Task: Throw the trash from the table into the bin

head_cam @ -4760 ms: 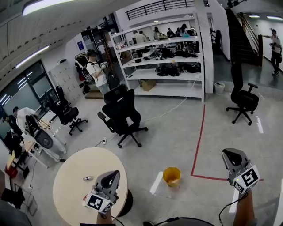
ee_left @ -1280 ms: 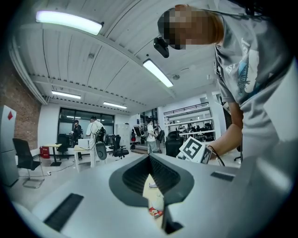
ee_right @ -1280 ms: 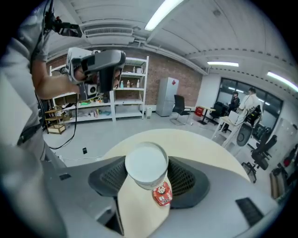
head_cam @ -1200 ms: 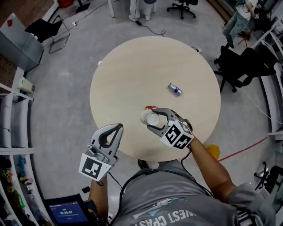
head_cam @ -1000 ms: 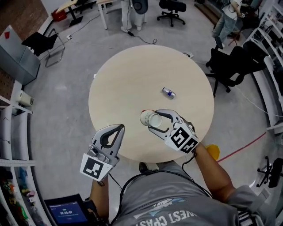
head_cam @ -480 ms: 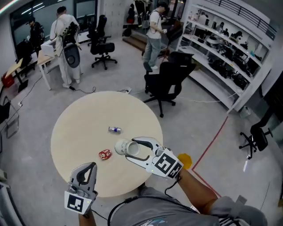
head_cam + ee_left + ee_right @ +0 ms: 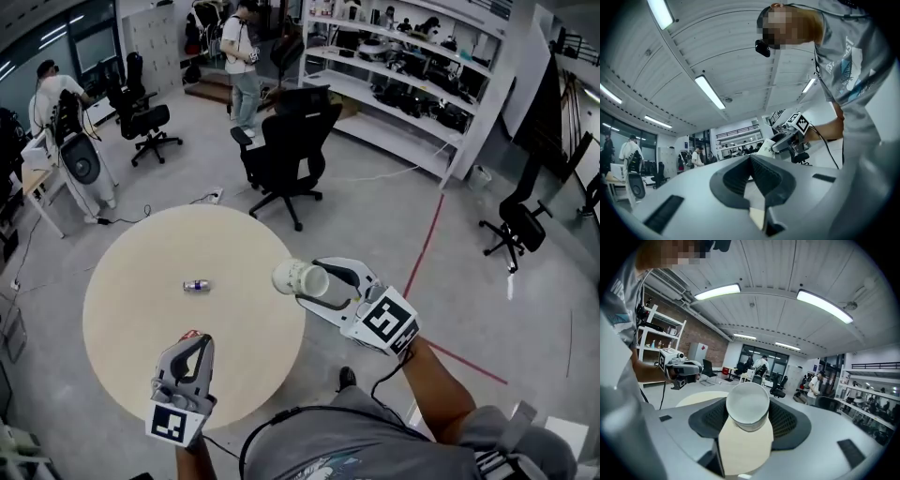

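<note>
My right gripper (image 7: pixel 317 281) is shut on a white paper cup (image 7: pixel 296 277), held on its side in the air over the right rim of the round beige table (image 7: pixel 141 272). In the right gripper view the cup (image 7: pixel 747 406) fills the gap between the jaws, bottom towards the camera. A small silver can (image 7: pixel 196 285) lies on the table. A red crushed piece (image 7: pixel 191 334) peeks out just beyond my left gripper (image 7: pixel 197 341), which hovers over the table's near part, shut and empty, its tips (image 7: pixel 751 157) meeting. No bin shows.
A black office chair (image 7: pixel 286 141) stands behind the table and another (image 7: pixel 514 225) at the right. A red tape line (image 7: pixel 422 253) runs across the grey floor. White shelving (image 7: pixel 412 66) lines the back. People stand at the far left and back.
The view has swung round. My right gripper has carried the cup from over the table to its right rim and higher. The left gripper has moved in over the table by the red piece.
</note>
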`<state>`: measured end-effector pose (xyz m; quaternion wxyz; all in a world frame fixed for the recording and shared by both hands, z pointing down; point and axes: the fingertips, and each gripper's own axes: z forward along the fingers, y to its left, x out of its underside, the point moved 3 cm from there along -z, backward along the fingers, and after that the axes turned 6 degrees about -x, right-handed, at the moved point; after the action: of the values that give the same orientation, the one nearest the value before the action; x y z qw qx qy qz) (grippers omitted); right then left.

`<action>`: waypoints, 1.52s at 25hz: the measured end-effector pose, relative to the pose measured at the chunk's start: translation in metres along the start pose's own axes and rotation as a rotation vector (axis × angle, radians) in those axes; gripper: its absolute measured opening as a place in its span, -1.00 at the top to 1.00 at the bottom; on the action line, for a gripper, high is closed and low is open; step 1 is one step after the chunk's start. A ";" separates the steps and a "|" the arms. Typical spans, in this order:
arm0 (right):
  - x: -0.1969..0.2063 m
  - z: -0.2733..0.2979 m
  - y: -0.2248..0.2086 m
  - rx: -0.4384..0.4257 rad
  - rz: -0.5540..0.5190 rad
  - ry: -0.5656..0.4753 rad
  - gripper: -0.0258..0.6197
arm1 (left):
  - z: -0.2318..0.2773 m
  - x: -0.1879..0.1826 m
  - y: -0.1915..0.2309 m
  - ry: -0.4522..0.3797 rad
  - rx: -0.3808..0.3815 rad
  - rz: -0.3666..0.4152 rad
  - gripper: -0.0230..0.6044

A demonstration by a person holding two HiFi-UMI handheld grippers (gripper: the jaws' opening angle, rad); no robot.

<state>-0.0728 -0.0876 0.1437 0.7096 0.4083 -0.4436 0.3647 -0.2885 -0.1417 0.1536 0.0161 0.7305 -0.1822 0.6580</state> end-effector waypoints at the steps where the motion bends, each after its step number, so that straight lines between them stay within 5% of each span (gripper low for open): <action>1: 0.007 -0.010 -0.010 0.019 0.011 0.006 0.08 | 0.014 0.001 -0.005 0.001 0.017 -0.008 0.79; 12: 0.137 -0.133 -0.135 0.142 0.184 0.060 0.09 | 0.227 0.033 -0.123 0.055 0.263 -0.060 0.79; 22: 0.300 -0.215 -0.234 0.210 0.378 0.136 0.09 | 0.418 0.120 -0.250 0.137 0.487 -0.119 0.79; 28: 0.392 -0.241 -0.255 0.227 0.507 0.180 0.08 | 0.479 0.188 -0.319 0.230 0.591 -0.168 0.79; 38: 0.524 -0.240 -0.271 0.218 0.661 0.243 0.08 | 0.536 0.300 -0.380 0.362 0.650 -0.228 0.79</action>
<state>0.4240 0.1018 0.4951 0.5532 0.2698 -0.4223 0.6655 0.3530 -0.0016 0.4542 -0.1113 0.5852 0.1241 0.7936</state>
